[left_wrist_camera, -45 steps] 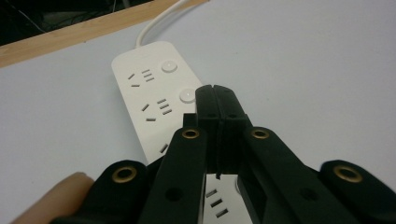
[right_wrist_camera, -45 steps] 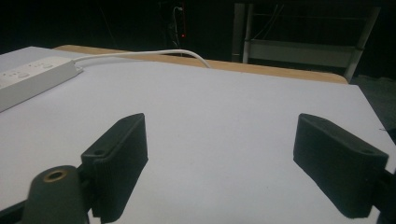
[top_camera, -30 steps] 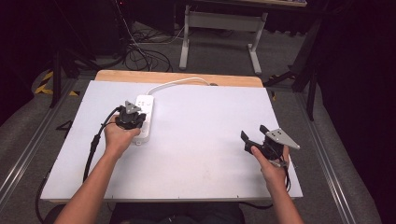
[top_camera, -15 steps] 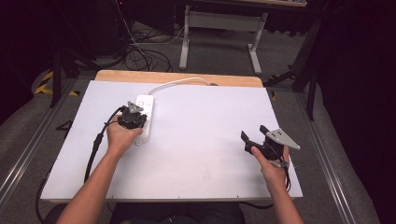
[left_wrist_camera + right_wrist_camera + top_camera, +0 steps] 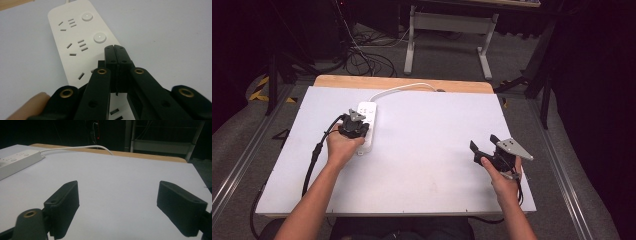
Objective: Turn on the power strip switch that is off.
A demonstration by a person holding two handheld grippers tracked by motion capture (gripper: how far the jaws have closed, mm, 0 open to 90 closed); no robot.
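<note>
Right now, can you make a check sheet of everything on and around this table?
Surface: white table, wooden strip along its far edge.
Job's things: white power strip, flat, far left part.
Clutter: nothing seen.
Grippers: left gripper shut, over the power strip; right gripper open, holding nothing, near the right edge.
Cables: white cord runs from the strip to the far edge.
Surroundings: dark floor, tangled cables, a metal stand.

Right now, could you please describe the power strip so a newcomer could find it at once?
Start at the white table and look to its far left part, where the left gripper hovers. The power strip lies under it, a long white bar with round buttons beside its sockets and a white cord curving away.
</note>
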